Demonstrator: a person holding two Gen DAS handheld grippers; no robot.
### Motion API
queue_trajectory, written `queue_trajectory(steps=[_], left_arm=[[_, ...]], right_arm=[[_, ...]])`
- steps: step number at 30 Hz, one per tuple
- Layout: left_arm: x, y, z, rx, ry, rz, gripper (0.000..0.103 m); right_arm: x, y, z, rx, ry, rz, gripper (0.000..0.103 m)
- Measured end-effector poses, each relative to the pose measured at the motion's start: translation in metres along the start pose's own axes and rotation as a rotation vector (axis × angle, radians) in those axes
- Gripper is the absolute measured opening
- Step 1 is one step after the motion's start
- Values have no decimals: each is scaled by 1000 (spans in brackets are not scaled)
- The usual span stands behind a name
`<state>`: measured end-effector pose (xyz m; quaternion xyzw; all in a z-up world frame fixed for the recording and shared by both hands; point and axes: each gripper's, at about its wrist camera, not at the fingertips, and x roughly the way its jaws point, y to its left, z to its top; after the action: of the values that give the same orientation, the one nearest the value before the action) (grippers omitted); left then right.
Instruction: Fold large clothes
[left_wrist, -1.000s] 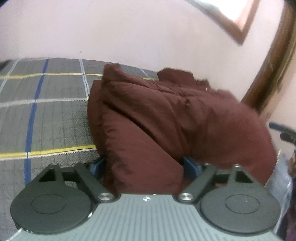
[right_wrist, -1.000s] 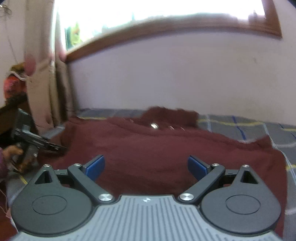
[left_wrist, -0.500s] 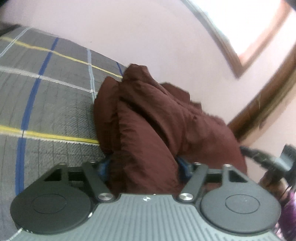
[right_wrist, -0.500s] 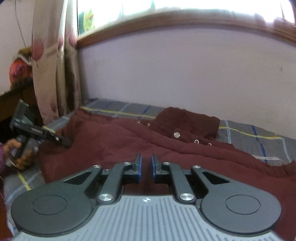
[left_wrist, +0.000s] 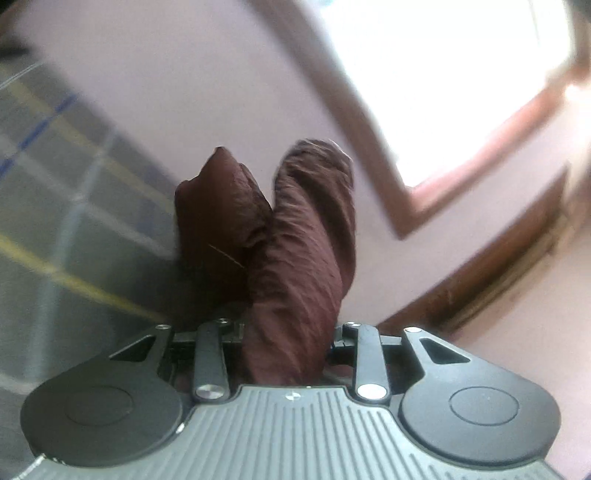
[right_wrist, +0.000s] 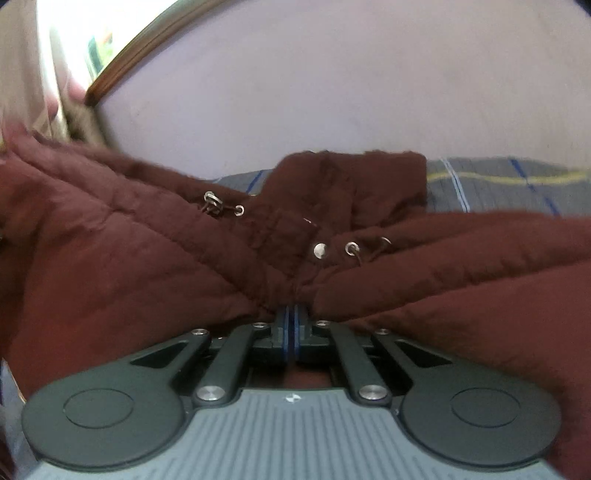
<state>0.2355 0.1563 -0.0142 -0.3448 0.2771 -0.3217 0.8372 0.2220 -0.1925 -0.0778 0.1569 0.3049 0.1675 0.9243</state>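
Observation:
A dark maroon padded jacket lies spread over a grey checked bedspread, its collar and metal snaps facing the right wrist view. My right gripper is shut, its blue pads together, with the cloth puckering into the tips just below the snaps. In the left wrist view a thick bunched wad of the jacket stands up between the jaws of my left gripper. Those jaws are closing on it. The wad is raised above the bedspread and hides the fingertips.
A pale wall runs behind the bed in both views. A wood-framed window is at the upper right of the left wrist view. A curtain hangs at the far left of the right wrist view.
My left gripper rose and rolled, its jaws narrowing on the jacket wad and lifting it. My right gripper went from wide open to shut and came down onto the jacket near the collar.

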Motion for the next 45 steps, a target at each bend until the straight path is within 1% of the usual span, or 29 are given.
queue_trajectory(steps=[3, 6, 8, 9, 10, 12, 14, 17, 19, 21, 23, 24, 25, 26, 27, 29, 30, 31, 32, 33, 35, 36, 37, 38, 40, 41, 43, 44, 45], left_arm=[[23, -48, -10, 40, -1, -75, 33], [57, -88, -26, 118, 16, -133, 33], [89, -106, -40, 133, 64, -196, 29], [102, -113, -47, 152, 87, -206, 29], [114, -118, -55, 172, 92, -191, 29], [132, -130, -69, 271, 86, -188, 29], [145, -133, -78, 323, 92, -187, 29], [162, -121, -86, 305, 133, -225, 29], [167, -116, -91, 339, 127, -256, 29], [174, -114, -98, 361, 112, -262, 30], [179, -119, -104, 407, 112, -270, 33], [182, -121, -107, 426, 110, -264, 33], [182, -122, -108, 434, 110, -264, 35], [184, -123, -111, 443, 113, -265, 36], [186, -125, -112, 458, 116, -260, 36], [189, -130, -121, 481, 117, -248, 36], [189, -131, -122, 486, 120, -248, 37], [190, -133, -122, 490, 121, -243, 38], [189, -136, -121, 491, 123, -234, 44], [186, -138, -120, 487, 122, -224, 50], [175, -144, -113, 460, 98, -214, 70], [162, -145, -108, 437, 66, -230, 75], [144, -146, -103, 418, 17, -237, 90], [127, -146, -100, 413, -36, -220, 101], [93, -142, -93, 441, -152, -142, 103], [85, -137, -90, 466, -166, -95, 103], [84, -117, -82, 456, -120, -30, 99], [91, -102, -80, 416, -80, -9, 90], [99, -89, -80, 363, -38, -13, 86]], right_arm=[[-2, -14, -2, 86, -14, 34, 0], [-6, -27, -3, 176, -24, 73, 0], [-10, -39, -2, 255, -29, 111, 0], [-15, -46, -1, 299, -40, 130, 0], [-22, -53, -2, 345, -59, 146, 1], [-43, -69, -2, 418, -92, 165, 1], [-70, -83, -8, 457, -125, 177, 4], [-114, -107, -17, 517, -191, 152, 8], [-149, -119, -20, 545, -257, 140, 9], [-177, -122, -17, 556, -289, 159, 11], [-195, -114, -11, 545, -283, 212, 22], [-200, -107, -7, 536, -275, 229, 45], [-202, -100, -4, 531, -261, 242, 81], [-201, -93, -1, 531, -242, 255, 96], [-198, -86, 3, 531, -231, 262, 103], [-191, -77, 13, 513, -204, 247, 101], [-185, -73, 18, 501, -188, 192, 88], [-176, -71, 23, 481, -164, 144, 28], [-167, -72, 25, 465, -125, 142, 14], [-156, -74, 25, 456, -99, 134, 14], [-145, -71, 26, 361, -93, 61, 13], [-144, -71, 24, 339, -98, 38, 13], [-145, -75, 22, 342, -111, 35, 12], [-148, -83, 18, 342, -123, 34, 12], [-157, -92, 14, 340, -153, 27, 12], [-158, -98, 14, 341, -158, 27, 12], [-159, -103, 15, 332, -170, 26, 12], [-159, -104, 17, 326, -174, 24, 11], [-156, -104, 20, 320, -177, 28, 11]])
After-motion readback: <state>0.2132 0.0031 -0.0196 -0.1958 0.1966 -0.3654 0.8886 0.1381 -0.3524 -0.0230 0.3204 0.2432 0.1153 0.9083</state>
